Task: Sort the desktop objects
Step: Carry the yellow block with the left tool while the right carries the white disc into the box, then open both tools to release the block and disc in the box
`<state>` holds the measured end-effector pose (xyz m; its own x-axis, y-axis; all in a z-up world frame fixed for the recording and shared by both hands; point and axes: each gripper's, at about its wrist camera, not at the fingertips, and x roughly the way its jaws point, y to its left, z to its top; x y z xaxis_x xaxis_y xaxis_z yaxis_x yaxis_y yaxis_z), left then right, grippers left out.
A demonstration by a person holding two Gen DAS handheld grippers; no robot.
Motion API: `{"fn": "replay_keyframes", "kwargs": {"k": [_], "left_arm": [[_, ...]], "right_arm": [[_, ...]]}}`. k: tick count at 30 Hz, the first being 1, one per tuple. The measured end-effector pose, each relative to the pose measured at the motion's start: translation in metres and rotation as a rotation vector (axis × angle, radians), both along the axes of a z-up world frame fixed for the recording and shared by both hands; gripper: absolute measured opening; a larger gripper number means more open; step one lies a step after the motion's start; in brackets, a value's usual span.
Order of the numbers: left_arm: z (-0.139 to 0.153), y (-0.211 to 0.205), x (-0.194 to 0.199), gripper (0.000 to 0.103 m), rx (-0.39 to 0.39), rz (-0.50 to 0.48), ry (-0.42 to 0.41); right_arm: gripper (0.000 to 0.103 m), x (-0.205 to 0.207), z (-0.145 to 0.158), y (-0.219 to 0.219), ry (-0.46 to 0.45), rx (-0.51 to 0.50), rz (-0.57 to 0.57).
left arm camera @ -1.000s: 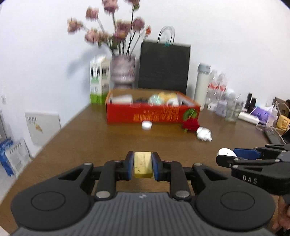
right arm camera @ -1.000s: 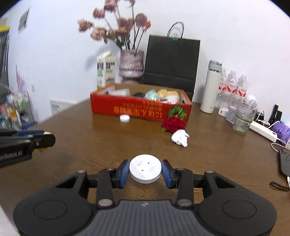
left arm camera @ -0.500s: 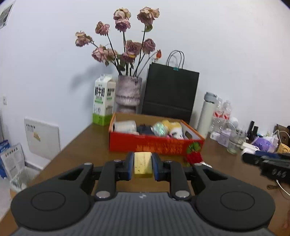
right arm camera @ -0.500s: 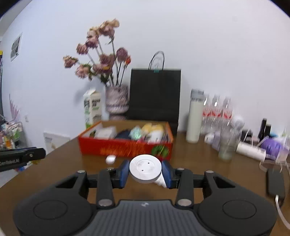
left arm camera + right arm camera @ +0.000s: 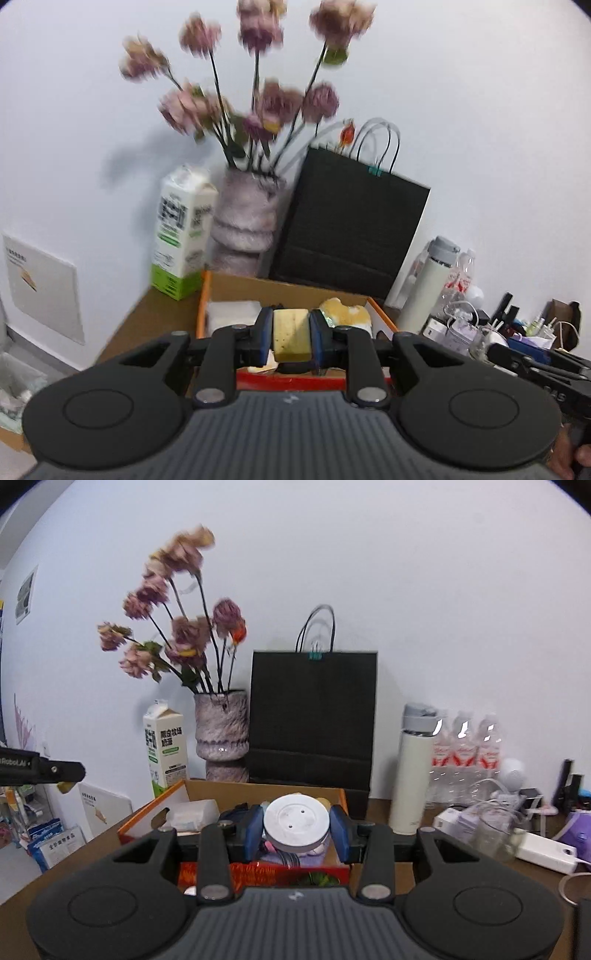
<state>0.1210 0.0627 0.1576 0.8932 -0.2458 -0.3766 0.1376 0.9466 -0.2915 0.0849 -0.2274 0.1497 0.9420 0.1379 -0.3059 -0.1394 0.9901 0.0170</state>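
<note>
Left tongs (image 5: 291, 340) pinch a yellow block (image 5: 290, 335), long axis pointing forward, over the red box (image 5: 314, 380). Right tongs (image 5: 297, 829) pinch a white disc (image 5: 296, 821), lying flat, over the same box.

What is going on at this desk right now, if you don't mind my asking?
A person is sorting desk items with two handheld grippers. The left gripper is clamped on a yellow rectangular block, and the right gripper is clamped on a white round plastic disc. Both are held in the air over the red cardboard box, which already holds several items. Neither piece has been released yet.
</note>
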Motion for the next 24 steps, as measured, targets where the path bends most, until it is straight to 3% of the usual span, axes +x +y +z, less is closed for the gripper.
{"fn": "replay_keyframes", "kwargs": {"k": [3, 5, 9, 12, 14, 16, 17, 19, 23, 24], "left_arm": [[-0.007, -0.003, 0.058, 0.022, -0.035, -0.095, 0.123], [-0.02, -0.006, 0.096, 0.022, -0.04, -0.082, 0.222], [-0.053, -0.017, 0.166, 0.022, 0.046, -0.026, 0.373], [-0.077, -0.019, 0.196, 0.022, 0.086, 0.027, 0.47], [-0.087, -0.024, 0.205, 0.023, 0.154, 0.037, 0.476], [-0.089, -0.027, 0.204, 0.028, 0.226, 0.103, 0.472], [-0.088, -0.027, 0.202, 0.03, 0.229, 0.089, 0.459], [-0.08, -0.025, 0.197, 0.046, 0.205, 0.064, 0.438], [-0.064, -0.02, 0.183, 0.062, 0.193, 0.068, 0.428], [-0.061, -0.018, 0.181, 0.076, 0.186, 0.072, 0.435]], "right_arm": [[0.038, 0.055, -0.003, 0.002, 0.08, 0.013, -0.004], [0.038, 0.097, -0.01, 0.004, 0.169, 0.02, -0.005], [0.038, 0.175, -0.034, 0.001, 0.383, 0.092, -0.052], [0.038, 0.208, -0.058, 0.005, 0.485, 0.053, -0.111], [0.039, 0.221, -0.07, 0.012, 0.52, -0.007, -0.134], [0.038, 0.229, -0.082, 0.012, 0.57, -0.003, -0.135], [0.038, 0.231, -0.085, 0.011, 0.594, 0.006, -0.133], [0.043, 0.228, -0.084, 0.015, 0.592, -0.015, -0.128], [0.058, 0.213, -0.065, 0.019, 0.54, -0.038, -0.116], [0.059, 0.21, -0.059, 0.018, 0.534, -0.033, -0.11]]}}
